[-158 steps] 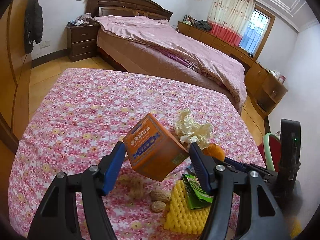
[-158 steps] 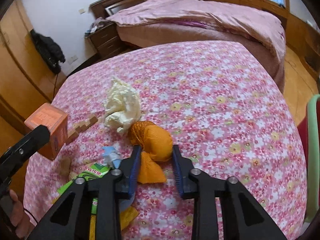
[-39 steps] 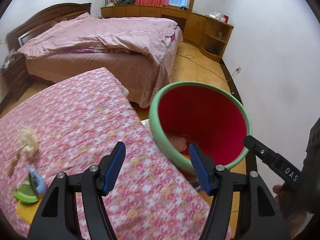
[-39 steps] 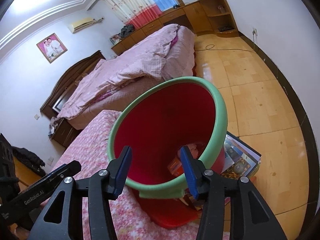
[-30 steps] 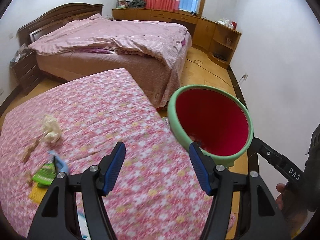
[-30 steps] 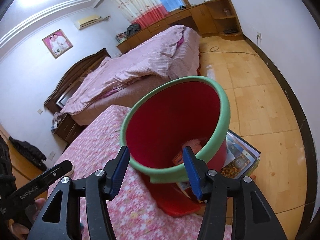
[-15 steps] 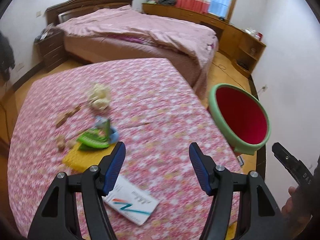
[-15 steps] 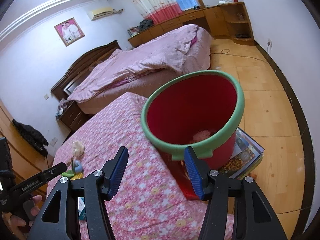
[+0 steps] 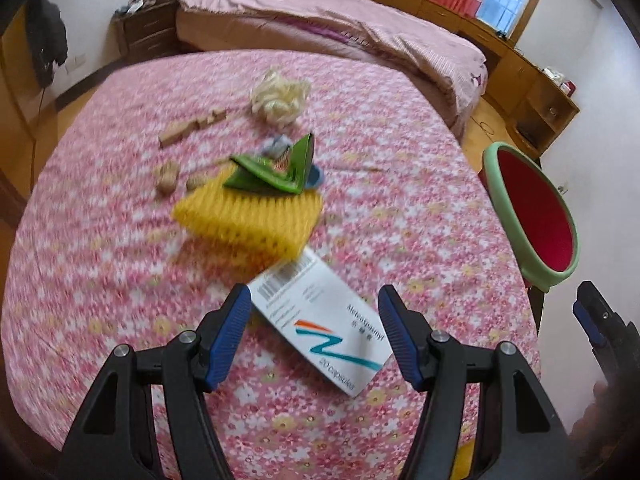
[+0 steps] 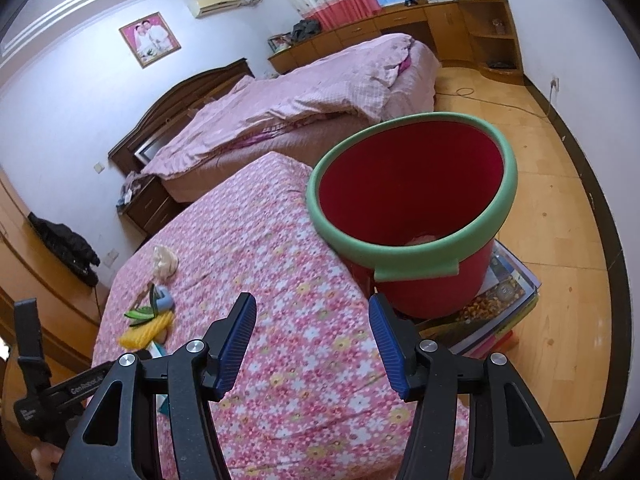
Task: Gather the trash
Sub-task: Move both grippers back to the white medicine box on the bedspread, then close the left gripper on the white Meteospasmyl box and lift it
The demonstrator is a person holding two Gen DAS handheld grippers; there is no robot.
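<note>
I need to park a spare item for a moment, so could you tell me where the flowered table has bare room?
The table is bare between the trash pile and the red bucket, and along its far edge towards the bed. It is crowded around the yellow sponge, green wrapper and white box.

I see a bedroom: white walls, wood floor, a bed under pink covers, wooden cabinets beneath a curtained window, a framed portrait.
</note>
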